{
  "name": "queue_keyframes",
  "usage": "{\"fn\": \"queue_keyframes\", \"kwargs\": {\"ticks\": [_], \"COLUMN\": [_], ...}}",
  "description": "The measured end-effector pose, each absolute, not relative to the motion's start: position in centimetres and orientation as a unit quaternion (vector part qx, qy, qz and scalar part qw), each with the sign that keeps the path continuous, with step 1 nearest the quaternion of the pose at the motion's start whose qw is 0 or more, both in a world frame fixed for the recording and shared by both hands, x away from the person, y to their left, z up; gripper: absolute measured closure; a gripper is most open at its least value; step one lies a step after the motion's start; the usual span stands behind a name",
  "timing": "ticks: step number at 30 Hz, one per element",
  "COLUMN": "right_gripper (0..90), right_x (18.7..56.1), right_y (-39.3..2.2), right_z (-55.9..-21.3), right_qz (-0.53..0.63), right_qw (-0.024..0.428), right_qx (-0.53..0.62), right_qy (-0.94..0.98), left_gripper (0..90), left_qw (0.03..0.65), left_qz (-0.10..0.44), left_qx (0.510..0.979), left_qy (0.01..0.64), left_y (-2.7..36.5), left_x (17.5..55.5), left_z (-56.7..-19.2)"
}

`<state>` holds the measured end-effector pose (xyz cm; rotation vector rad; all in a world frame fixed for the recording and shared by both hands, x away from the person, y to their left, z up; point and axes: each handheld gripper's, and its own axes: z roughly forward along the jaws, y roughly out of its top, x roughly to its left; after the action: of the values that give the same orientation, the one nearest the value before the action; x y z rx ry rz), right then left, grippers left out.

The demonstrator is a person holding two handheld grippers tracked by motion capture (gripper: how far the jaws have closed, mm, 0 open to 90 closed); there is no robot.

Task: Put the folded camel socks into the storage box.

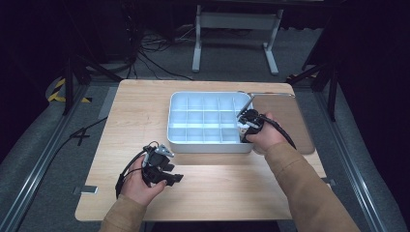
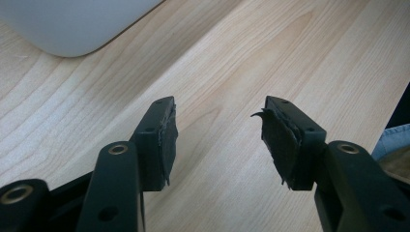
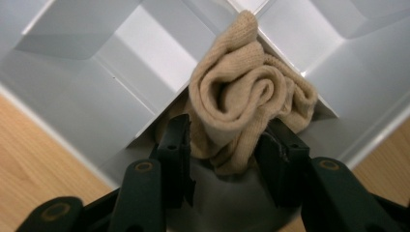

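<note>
High view: left gripper (image 1: 164, 173) low over bare wooden worktop (image 1: 145, 111), near its front edge, held in left hand (image 1: 140, 186). Right gripper (image 1: 249, 126) at front right corner of white divided tray (image 1: 179, 140), held in right hand (image 1: 265, 137).

Left gripper view: jaws wide apart, empty, above wood grain; rounded tray corner (image 2: 72, 29) top left.

Right gripper view: jaws closed on rolled beige sock (image 3: 241, 104), sock sitting in corner compartment of tray (image 3: 87, 96), touching a divider.

Sock (image 3: 246, 104) in tray (image 1: 176, 137) corner compartment
</note>
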<state>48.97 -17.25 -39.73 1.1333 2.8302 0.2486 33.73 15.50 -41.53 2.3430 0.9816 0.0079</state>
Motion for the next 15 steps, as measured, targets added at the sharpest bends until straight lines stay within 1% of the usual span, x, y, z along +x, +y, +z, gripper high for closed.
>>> {"fn": "queue_keyframes", "kwargs": {"ticks": [5, 15], "right_gripper": [57.7, 56.8], "right_x": [48.2, 45.3], "right_y": [-18.0, -20.6], "right_z": [-38.5, -35.0], "right_qz": [0.106, 0.21], "right_qw": [0.048, 0.081], "right_qx": [0.368, 0.362], "right_qy": [0.922, 0.904], "left_gripper": [47.3, 47.3], "left_qw": [0.294, 0.297], "left_qz": [0.006, 0.008], "left_qx": [0.882, 0.881], "left_qy": [0.369, 0.368], "left_y": [15.6, 15.7], "left_x": [33.6, 33.1], "left_z": [-41.5, -41.2]}}
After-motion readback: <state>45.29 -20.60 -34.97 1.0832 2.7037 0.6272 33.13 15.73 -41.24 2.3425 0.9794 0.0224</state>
